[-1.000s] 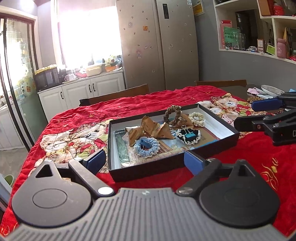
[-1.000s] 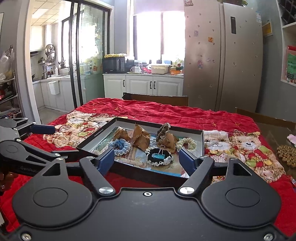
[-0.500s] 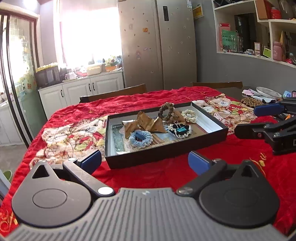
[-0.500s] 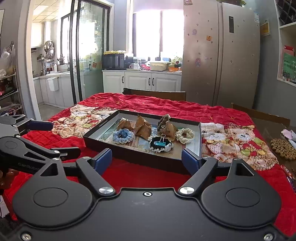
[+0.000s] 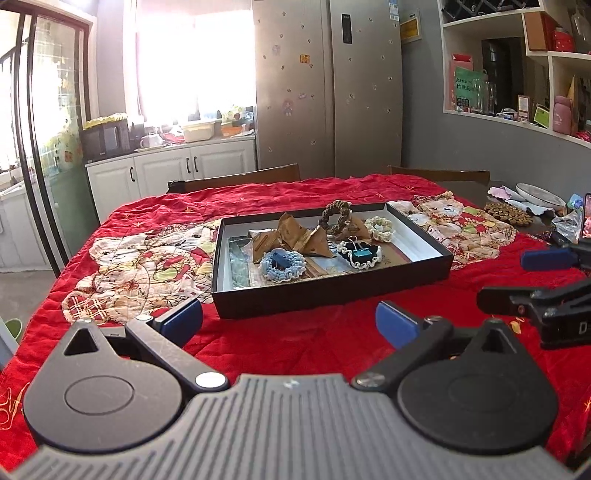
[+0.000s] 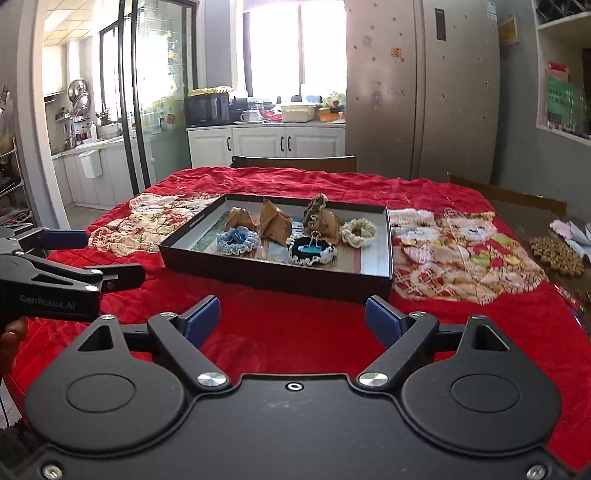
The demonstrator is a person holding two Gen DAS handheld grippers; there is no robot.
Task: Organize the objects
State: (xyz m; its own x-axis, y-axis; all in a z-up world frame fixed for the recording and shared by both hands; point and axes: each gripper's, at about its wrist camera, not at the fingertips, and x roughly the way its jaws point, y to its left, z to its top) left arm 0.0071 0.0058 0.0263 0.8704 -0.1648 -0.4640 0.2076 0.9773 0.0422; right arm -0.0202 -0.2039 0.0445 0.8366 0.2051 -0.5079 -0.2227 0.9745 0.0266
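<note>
The black tray (image 5: 332,291) lies just beyond both grippers, whose fingers hold nothing: left gripper (image 5: 289,318) spread wide, right gripper (image 6: 293,320) opening.

Readable markings, as I see them from my station:

1. "GenRobot.AI", pale lettering on the black body of the left gripper (image 6: 116,258), seen from the right wrist view.
2. A lone "D", white, on the side of the right gripper (image 5: 517,282), cut off at the frame edge in the left wrist view.
3. Green sign (image 5: 468,85) on the wall shelf: printed characters, too small for me to read.
4. Yellow notice (image 5: 410,29) beside the refrigerator (image 5: 325,88): illegible.
</note>
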